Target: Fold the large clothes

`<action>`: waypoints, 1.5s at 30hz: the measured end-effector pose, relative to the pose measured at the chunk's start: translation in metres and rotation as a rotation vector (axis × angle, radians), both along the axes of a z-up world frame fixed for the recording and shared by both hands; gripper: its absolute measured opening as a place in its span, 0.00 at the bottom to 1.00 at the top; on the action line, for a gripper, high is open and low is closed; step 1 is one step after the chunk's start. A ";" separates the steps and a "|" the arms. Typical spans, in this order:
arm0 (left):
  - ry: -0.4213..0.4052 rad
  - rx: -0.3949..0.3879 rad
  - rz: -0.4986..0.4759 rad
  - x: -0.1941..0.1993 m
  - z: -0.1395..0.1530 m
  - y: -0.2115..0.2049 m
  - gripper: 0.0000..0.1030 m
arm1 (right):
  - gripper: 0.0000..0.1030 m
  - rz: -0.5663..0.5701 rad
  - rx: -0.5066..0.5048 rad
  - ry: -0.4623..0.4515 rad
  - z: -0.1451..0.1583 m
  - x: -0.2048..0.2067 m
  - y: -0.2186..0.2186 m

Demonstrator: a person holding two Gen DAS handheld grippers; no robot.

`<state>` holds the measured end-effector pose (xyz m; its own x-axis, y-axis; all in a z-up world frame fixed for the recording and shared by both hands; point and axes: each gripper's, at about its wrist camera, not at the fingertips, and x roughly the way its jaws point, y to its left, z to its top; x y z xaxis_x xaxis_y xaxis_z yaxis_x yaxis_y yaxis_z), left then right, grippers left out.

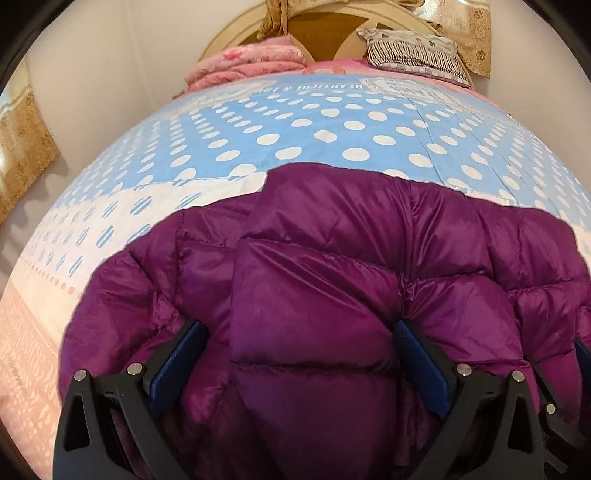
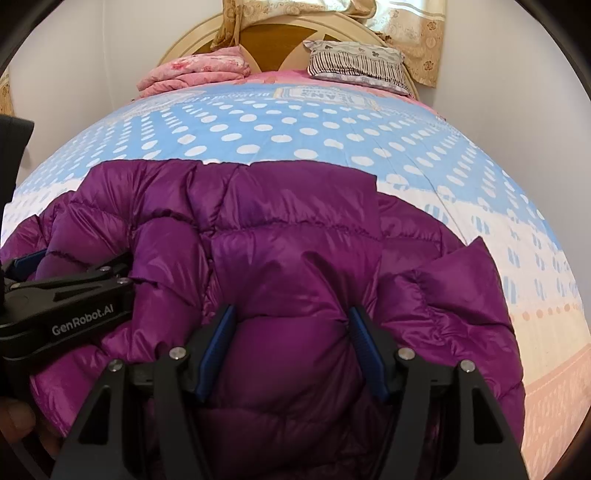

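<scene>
A purple puffer jacket (image 1: 332,266) lies on the bed's near part, seen in both views (image 2: 280,236). My left gripper (image 1: 299,332) is open, its blue pads on either side of a padded fold of the jacket. My right gripper (image 2: 291,317) is open too, its pads astride another bulge of the jacket. The left gripper also shows at the left edge of the right wrist view (image 2: 66,288), lying on the jacket. A sliver of the right gripper shows at the right edge of the left wrist view (image 1: 581,350).
The bed has a blue and white polka-dot cover (image 1: 314,133) (image 2: 295,125). A folded pink quilt (image 1: 247,62) (image 2: 195,70) and a striped pillow (image 1: 413,51) (image 2: 358,62) lie by the round headboard (image 2: 273,40). Beige curtains (image 2: 406,29) hang behind.
</scene>
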<state>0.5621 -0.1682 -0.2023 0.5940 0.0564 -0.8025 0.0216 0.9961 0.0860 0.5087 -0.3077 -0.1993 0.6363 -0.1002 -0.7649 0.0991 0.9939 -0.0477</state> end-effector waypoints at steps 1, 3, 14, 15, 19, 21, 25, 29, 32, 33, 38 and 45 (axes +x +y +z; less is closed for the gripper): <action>-0.001 -0.004 0.015 -0.004 0.007 0.006 0.99 | 0.63 -0.004 0.013 0.006 0.006 -0.003 -0.003; -0.052 -0.089 0.001 -0.026 0.032 0.022 0.99 | 0.63 -0.006 0.045 -0.042 0.025 -0.022 -0.007; -0.068 -0.033 -0.090 -0.084 0.000 0.023 0.99 | 0.66 0.100 0.066 0.003 0.003 -0.068 0.018; -0.072 -0.024 -0.090 -0.085 -0.001 0.023 0.99 | 0.67 0.099 0.057 -0.005 0.002 -0.069 0.019; -0.075 -0.006 -0.088 -0.084 -0.005 0.021 0.99 | 0.68 0.100 0.008 -0.016 -0.001 -0.068 0.026; -0.079 -0.002 -0.087 -0.085 -0.007 0.020 0.99 | 0.68 0.097 0.015 -0.018 -0.004 -0.069 0.026; -0.080 -0.002 -0.087 -0.085 -0.008 0.021 0.99 | 0.68 0.096 0.020 -0.023 -0.005 -0.072 0.023; -0.073 0.002 -0.089 -0.083 -0.008 0.020 0.99 | 0.70 0.096 0.013 -0.015 -0.007 -0.073 0.027; -0.031 -0.015 -0.096 -0.084 0.010 0.031 0.99 | 0.70 0.108 0.048 0.020 0.002 -0.070 0.020; -0.038 -0.040 -0.095 -0.089 0.019 0.038 0.99 | 0.71 0.091 0.074 0.027 0.012 -0.078 0.013; -0.132 -0.076 -0.112 -0.167 0.064 0.103 0.99 | 0.90 0.087 0.094 -0.025 0.050 -0.162 -0.007; -0.090 -0.044 -0.053 -0.293 0.027 0.198 0.99 | 0.90 -0.036 0.090 0.076 0.020 -0.313 -0.050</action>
